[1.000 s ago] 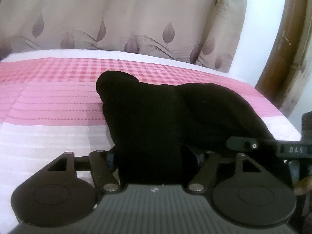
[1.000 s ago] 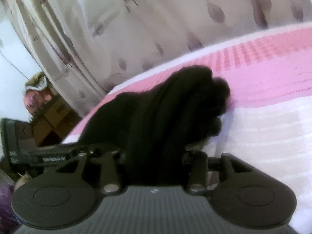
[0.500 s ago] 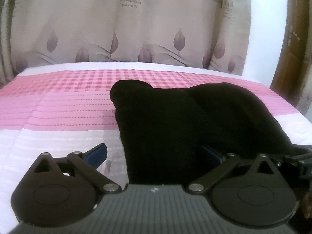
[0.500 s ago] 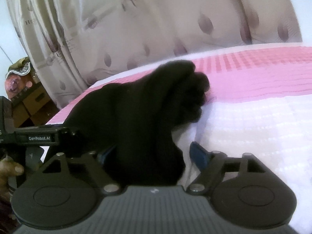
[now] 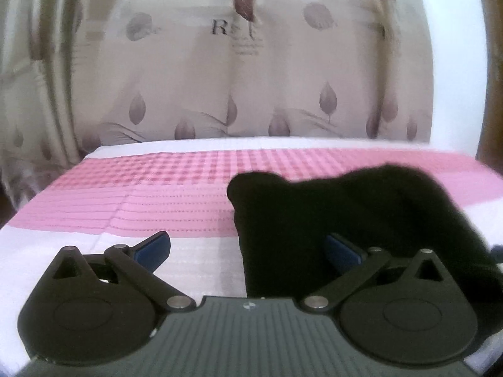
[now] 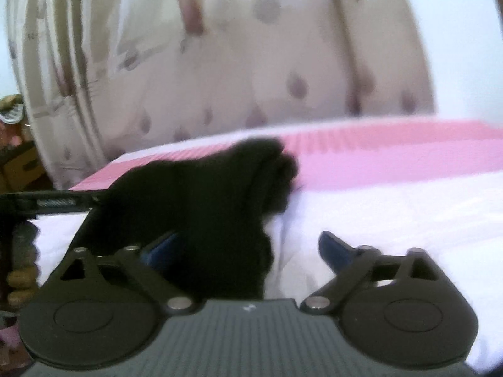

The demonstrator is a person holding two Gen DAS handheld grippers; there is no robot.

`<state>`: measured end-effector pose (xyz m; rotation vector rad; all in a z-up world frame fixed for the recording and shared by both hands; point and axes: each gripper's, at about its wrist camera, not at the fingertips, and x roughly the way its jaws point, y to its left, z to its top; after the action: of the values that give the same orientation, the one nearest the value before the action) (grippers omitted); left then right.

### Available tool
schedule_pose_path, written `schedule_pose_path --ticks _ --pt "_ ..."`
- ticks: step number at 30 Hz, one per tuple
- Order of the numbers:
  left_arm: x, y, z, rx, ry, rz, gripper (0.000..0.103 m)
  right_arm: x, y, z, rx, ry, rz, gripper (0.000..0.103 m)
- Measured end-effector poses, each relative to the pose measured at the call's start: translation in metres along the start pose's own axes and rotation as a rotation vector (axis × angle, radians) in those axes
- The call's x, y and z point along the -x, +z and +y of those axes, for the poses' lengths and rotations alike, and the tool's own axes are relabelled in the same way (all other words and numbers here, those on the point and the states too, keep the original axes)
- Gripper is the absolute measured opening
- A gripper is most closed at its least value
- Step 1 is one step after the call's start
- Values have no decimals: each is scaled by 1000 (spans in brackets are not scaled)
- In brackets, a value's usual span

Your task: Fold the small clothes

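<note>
A small black garment lies bunched on the pink and white bedspread. In the left wrist view it fills the right half. My left gripper is open, its blue-tipped fingers spread wide; the garment's near edge lies between them but is not clamped. In the right wrist view the garment sits left of centre. My right gripper is open too, with the cloth over its left finger and its right finger over bare sheet.
A beige curtain with leaf print hangs behind the bed. A brown wooden door frame stands at the right. The left gripper's body shows at the left of the right wrist view, beside furniture.
Both grippers were shut on the black garment a second ago. They have opened and let it go, and both have drawn back and tilted up; the garment now rests on the bed.
</note>
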<state>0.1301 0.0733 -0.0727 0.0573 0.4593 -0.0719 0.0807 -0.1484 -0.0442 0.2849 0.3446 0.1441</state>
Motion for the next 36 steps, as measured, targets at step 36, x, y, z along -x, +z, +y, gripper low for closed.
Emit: schedule_pose_path --ticks 36 --pt "99 54 -33 -36 -74 -340 103 63 22 45 63 -82 -230 103"
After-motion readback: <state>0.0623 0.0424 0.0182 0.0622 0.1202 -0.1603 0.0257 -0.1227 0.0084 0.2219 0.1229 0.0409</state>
